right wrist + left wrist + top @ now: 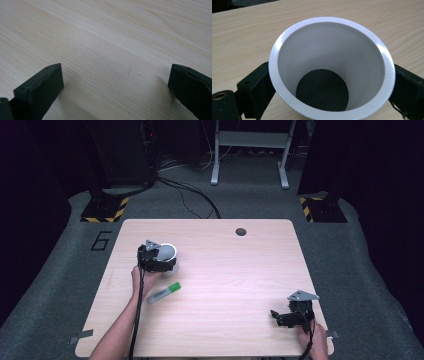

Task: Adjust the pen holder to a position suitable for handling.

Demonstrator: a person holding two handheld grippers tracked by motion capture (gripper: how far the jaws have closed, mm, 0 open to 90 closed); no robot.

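Since the left gripper [329, 82] is pinching that slick, tapered white cup [332, 65] by its sides near the surface's [240, 285] back-left, it's probably risking a slip or tip, while the right gripper [115, 85] is idling spread wide.

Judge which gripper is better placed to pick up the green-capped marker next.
Right, probably. The left gripper has its jaws on either side of the white cup, apparently gripping it. The right gripper sits farther from the marker, but its jaws stand wide apart over bare table, free to grasp.
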